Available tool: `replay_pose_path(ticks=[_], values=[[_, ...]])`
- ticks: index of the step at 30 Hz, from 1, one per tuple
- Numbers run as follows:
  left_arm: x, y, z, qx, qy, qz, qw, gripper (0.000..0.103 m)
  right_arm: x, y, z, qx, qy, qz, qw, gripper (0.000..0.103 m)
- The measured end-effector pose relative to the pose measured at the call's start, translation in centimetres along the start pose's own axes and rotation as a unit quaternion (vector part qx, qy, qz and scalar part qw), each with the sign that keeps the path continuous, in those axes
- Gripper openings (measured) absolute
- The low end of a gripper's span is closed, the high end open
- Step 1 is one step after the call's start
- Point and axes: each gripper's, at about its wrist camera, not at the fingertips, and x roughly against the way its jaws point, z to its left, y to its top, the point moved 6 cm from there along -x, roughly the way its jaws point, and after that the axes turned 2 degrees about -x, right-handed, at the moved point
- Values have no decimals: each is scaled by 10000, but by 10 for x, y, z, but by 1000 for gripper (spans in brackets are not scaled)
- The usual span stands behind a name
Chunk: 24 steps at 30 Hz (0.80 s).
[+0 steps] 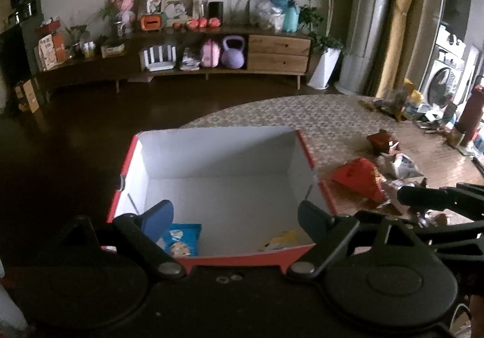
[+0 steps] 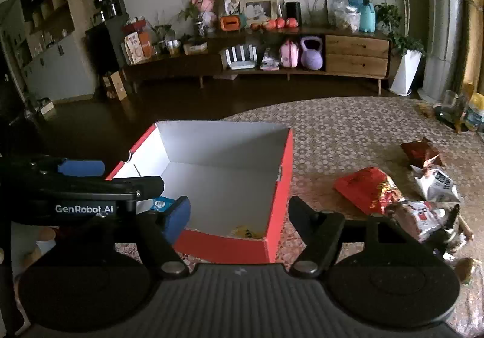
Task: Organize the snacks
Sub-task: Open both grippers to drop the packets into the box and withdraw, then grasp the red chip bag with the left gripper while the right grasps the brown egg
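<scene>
snacks: a blue packet (image 1: 181,239) and a yellow one (image 1: 282,239) lie in the red box (image 1: 230,260); my left gripper (image 1: 236,217) and right gripper (image 2: 239,214) hang above, fingers apart, empty.

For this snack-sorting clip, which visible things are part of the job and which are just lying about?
Part of the job:
- red box
- blue packet and yellow packet inside it
- red packet, white packet and dark red packet on the table
- left tool and right tool, both open and empty

Lying about:
- purple kettlebell
- pink case
- picture frame
</scene>
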Motion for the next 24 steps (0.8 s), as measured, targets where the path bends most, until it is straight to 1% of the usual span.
replay_pose_path(ticks=[1, 5, 8, 12, 15, 19, 24], values=[[2, 0, -4, -15, -18, -26, 10000, 92, 5, 0, -4, -25, 16, -23, 10000, 78], [9, 1, -15, -62, -95, -114, 9999, 94, 21, -1, -14, -85, 41, -113, 9999, 79], [14, 1, -25, -90, -153, -204, 9996, 96, 33, -4, -23, -146, 16, -195, 9997, 83], [20, 1, -40, -148, -227, -379, 9989, 102, 48, -6, -37, -248, -92, -378, 9989, 83], [24, 0, -54, -215, -348, -508, 9979, 103, 60, -10, -49, -286, -91, -432, 9986, 84], [23, -1, -75, -279, -527, -575, 9966, 103, 73, -17, -69, -249, -261, -506, 9981, 91], [17, -4, -104, -359, -752, -577, 9948, 103, 91, -27, -104, -346, -553, -622, 9959, 92]])
